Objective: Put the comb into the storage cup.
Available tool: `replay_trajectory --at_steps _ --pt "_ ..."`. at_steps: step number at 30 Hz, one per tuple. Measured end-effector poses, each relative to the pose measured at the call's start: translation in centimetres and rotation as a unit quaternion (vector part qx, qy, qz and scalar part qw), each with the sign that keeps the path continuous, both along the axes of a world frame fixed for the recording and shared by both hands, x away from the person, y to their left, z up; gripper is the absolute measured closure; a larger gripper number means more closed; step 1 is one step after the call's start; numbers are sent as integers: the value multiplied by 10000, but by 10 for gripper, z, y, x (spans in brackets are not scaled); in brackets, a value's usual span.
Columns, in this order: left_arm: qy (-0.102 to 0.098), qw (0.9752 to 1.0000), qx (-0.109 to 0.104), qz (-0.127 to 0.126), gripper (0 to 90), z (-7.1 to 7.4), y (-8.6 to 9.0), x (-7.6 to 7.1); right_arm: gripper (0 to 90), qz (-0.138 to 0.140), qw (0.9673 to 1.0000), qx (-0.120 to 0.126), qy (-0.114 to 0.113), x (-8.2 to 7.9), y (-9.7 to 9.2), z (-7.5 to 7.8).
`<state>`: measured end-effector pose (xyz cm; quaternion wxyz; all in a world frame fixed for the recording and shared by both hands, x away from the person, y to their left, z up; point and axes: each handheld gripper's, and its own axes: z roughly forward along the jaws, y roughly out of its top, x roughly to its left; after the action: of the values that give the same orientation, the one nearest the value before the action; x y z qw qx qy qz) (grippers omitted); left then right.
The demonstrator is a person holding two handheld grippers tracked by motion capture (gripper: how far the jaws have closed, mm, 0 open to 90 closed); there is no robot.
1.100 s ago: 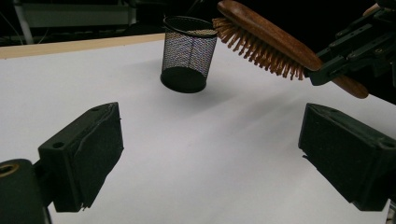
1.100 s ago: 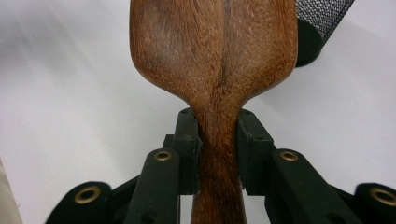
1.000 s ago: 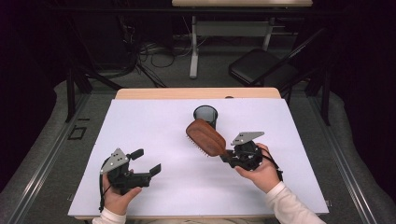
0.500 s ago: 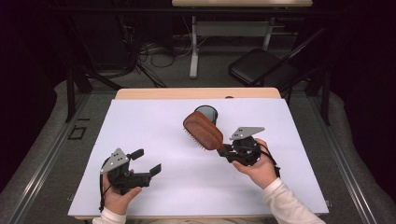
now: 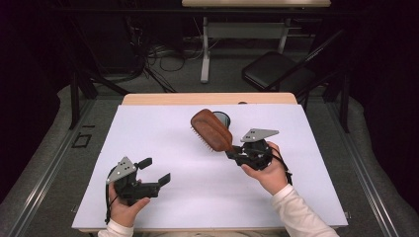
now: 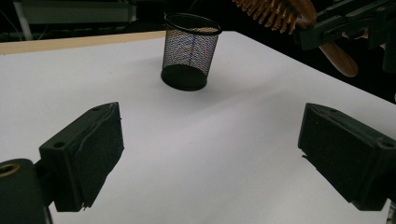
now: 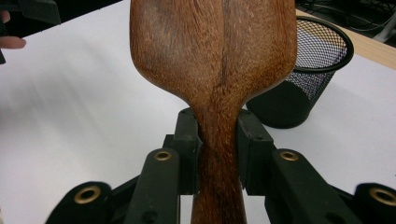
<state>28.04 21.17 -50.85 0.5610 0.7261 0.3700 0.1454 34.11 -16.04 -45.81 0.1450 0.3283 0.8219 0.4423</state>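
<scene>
A brown wooden hairbrush (image 5: 211,129) is held above the white table sheet (image 5: 153,133). My right gripper (image 5: 232,152) is shut on its handle. In the right gripper view the pads clamp the narrow neck of the brush (image 7: 215,51), whose smooth back faces the camera. A black mesh cup (image 5: 225,117) stands upright just behind the brush head, at the right in the right gripper view (image 7: 308,70). My left gripper (image 5: 155,170) rests near the front left, open with nothing between its fingers. In its own view the cup (image 6: 190,51) stands ahead and the brush bristles (image 6: 273,9) show at top right.
The sheet covers a wooden table whose far edge (image 5: 207,98) shows bare. Beyond it stand a dark folding chair (image 5: 276,69) and a desk frame with cables on the floor. Dark drop-offs flank the table on both sides.
The right gripper has tilted the brush head up and toward the far side, so it now overlaps the cup in the high view. The left gripper has not moved.
</scene>
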Motion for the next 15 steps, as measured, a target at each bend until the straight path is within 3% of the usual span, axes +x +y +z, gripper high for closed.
replay_trajectory --at_steps 8,15 --pt "-26 10000 -5 -13 67 -1 0 0 726 -96 9996 200 -144 1 2 0" --pt "-32 10000 5 5 68 -1 0 0 726 -109 9992 228 -294 -3 5 -1"
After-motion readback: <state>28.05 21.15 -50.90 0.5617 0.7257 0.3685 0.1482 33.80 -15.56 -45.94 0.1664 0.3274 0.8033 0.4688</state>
